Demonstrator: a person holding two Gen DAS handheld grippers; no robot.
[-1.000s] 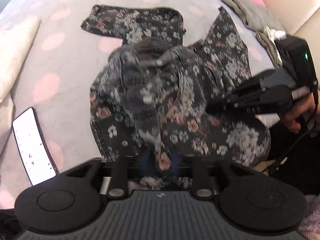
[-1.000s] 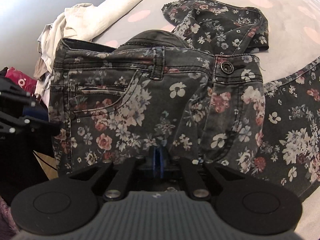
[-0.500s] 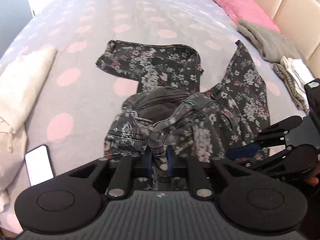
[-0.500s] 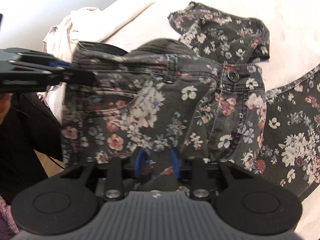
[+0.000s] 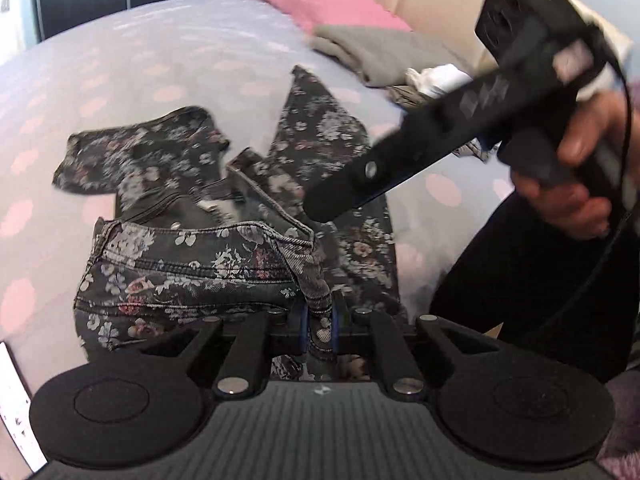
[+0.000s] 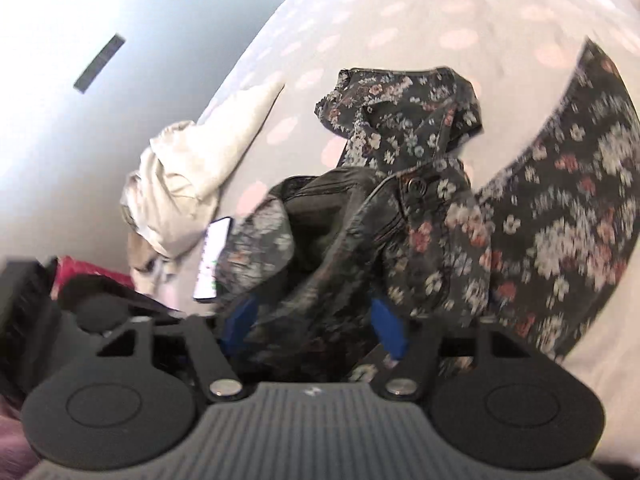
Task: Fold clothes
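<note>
1. Left gripper: jaws narrow, pinching a twisted fold of the waistband of the floral jeans.
2. Right gripper: jaws opening and already wide; dark denim of the jeans lies loose between them, the pads not pressing it.
3. Beyond both sets of jaws the jeans lie crumpled on the dotted bed, one leg bent to the left, the other running straight away.
4. Left of the right jaws: a phone and a cream garment.
5. Right of the left jaws: a hand holding the right gripper; farther off, a pink pillow and a grey garment.
</note>
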